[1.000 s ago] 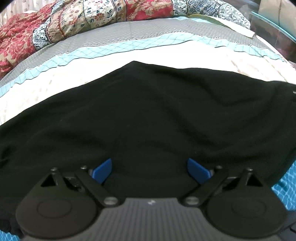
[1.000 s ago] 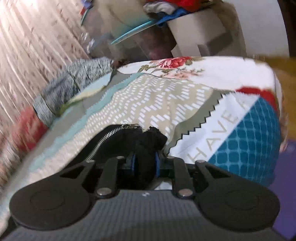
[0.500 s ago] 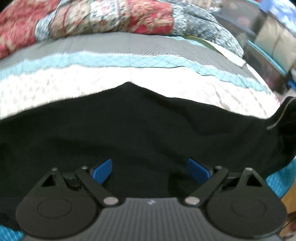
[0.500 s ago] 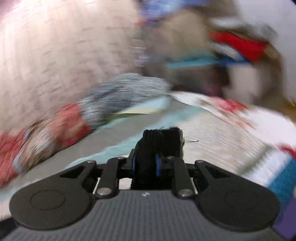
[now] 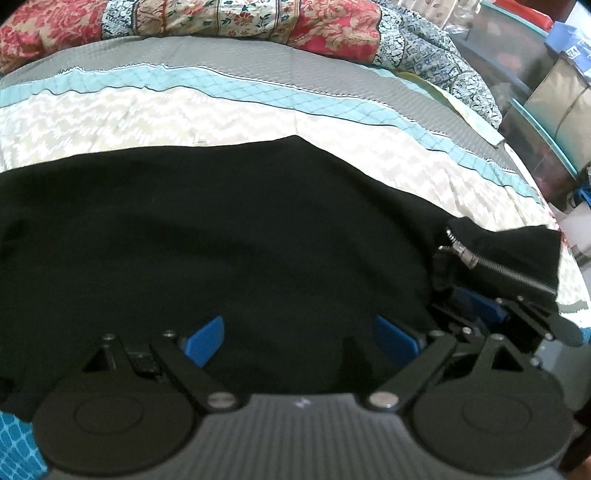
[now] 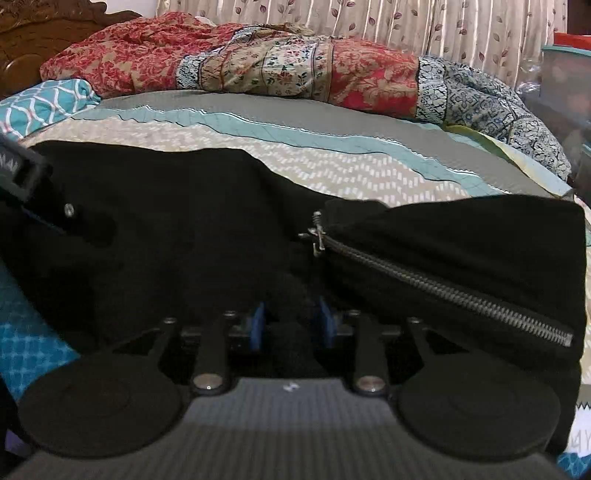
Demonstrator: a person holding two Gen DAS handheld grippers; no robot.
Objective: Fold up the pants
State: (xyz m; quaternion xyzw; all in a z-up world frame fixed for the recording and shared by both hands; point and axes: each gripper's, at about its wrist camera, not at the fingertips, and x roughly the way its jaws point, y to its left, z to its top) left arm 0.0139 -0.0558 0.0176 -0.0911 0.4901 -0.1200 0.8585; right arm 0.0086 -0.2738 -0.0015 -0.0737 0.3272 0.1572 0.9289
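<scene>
Black pants (image 5: 221, 240) lie spread across the patterned bedsheet (image 5: 147, 110). My left gripper (image 5: 299, 332) hovers open just above the cloth, blue pads wide apart with nothing pinched. My right gripper (image 5: 476, 310) sits close beside it on the right, under a folded-over flap with a metal zipper (image 5: 509, 273). In the right wrist view the zipper (image 6: 443, 291) runs diagonally across that flap of the pants (image 6: 184, 221). The right gripper (image 6: 291, 321) is opening; a bunch of black fabric still stands between its blue pads, which appear to have eased off it.
A red and floral patchwork quilt (image 6: 277, 74) is heaped along the bed's far side, by a carved wooden headboard (image 6: 37, 29) and a teal pillow (image 6: 44, 103). Clear storage boxes (image 5: 535, 110) stand past the bed's right edge. A leaf-print curtain (image 6: 369, 18) hangs behind.
The right gripper swung fast across the bed carrying the zippered end of the pants, laid it over near the left gripper, and its pads spread apart. The left gripper shifted slightly.
</scene>
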